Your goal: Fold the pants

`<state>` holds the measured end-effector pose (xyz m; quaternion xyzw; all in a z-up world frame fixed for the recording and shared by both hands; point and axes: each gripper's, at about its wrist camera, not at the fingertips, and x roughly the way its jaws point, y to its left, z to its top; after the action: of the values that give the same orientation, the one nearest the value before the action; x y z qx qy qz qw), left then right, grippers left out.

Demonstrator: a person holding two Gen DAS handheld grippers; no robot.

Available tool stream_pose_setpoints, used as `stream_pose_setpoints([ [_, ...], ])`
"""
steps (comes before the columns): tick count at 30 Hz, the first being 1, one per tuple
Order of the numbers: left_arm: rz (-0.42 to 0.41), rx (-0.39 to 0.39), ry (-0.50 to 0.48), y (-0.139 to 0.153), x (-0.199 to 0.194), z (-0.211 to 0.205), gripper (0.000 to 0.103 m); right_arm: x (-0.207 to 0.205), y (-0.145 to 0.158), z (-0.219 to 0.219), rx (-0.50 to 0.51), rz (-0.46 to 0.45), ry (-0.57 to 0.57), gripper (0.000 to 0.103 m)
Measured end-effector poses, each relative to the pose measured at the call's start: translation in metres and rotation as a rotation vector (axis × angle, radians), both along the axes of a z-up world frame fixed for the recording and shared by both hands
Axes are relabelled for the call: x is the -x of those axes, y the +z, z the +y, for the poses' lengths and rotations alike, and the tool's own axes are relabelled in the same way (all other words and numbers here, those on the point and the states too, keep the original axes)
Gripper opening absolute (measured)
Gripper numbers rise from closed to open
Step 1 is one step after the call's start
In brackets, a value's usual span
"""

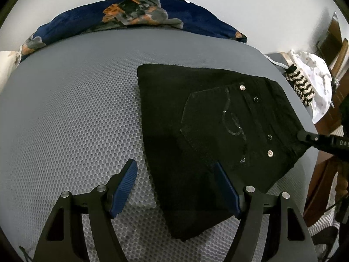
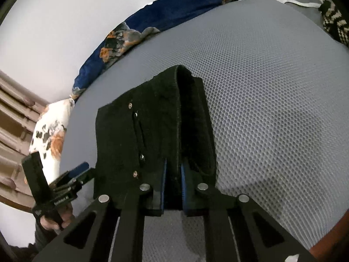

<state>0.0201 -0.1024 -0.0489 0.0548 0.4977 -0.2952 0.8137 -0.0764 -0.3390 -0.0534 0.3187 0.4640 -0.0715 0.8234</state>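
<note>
Black pants [image 1: 196, 118] lie folded on a grey mesh mattress [image 1: 72, 113], back pocket and metal studs facing up. My left gripper [image 1: 174, 164] hovers open over their near left edge: one blue pad is over bare mattress, the other over the cloth, and nothing is pinched. In the right wrist view the pants [image 2: 135, 135] rise in a ridge toward my right gripper [image 2: 173, 168], whose blue pads are shut on the waistband edge. The right gripper [image 1: 305, 136] also shows at the pants' right corner. A hand holds the left gripper [image 2: 80, 168] at lower left.
A dark blue floral blanket [image 1: 135, 15] lies along the mattress's far edge, with a white floral pillow [image 2: 52, 131] at one end. A black-and-white striped garment [image 1: 301, 85] and white spotted cloth [image 1: 316, 74] sit beyond the right side. Wooden furniture [image 1: 331, 37] stands behind.
</note>
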Motion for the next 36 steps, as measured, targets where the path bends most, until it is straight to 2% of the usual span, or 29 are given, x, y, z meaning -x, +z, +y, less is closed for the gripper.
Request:
stream_pose_setpoints([
  [3,0.009,-0.017,-0.024,-0.005,0.002,-0.002,0.073,-0.001,-0.017,0.000,0.019,0.062,0.000,0.010],
  [6,0.050,-0.069,-0.038,-0.019,0.001,-0.008,0.073,-0.005,-0.028,-0.002,0.015,0.080,-0.003,0.010],
  [7,0.068,-0.086,-0.038,-0.025,0.002,-0.010,0.073,-0.006,-0.028,-0.003,0.008,0.082,-0.004,0.010],
  [12,0.090,-0.078,-0.023,-0.031,0.000,-0.009,0.073,-0.007,-0.029,-0.008,-0.007,0.084,-0.007,0.011],
  [20,0.055,-0.096,-0.027,-0.025,-0.003,-0.012,0.073,-0.003,-0.019,-0.015,-0.033,0.054,-0.013,0.018],
  [23,0.030,-0.104,-0.021,-0.021,-0.001,-0.012,0.073,-0.002,-0.010,-0.016,0.001,0.042,-0.017,0.025],
  [25,0.014,-0.109,-0.016,-0.019,-0.002,-0.011,0.073,-0.004,-0.008,-0.017,0.029,0.045,-0.020,0.042],
  [29,-0.017,-0.112,0.000,-0.015,-0.005,-0.008,0.073,-0.014,-0.008,-0.020,0.046,0.042,0.003,0.046],
  [31,-0.026,-0.109,0.010,-0.014,-0.008,-0.006,0.073,-0.020,-0.012,-0.021,0.057,0.046,0.013,0.057],
  [36,-0.011,-0.085,0.029,-0.014,-0.020,0.002,0.073,-0.031,-0.026,-0.032,0.050,0.070,0.028,0.059],
])
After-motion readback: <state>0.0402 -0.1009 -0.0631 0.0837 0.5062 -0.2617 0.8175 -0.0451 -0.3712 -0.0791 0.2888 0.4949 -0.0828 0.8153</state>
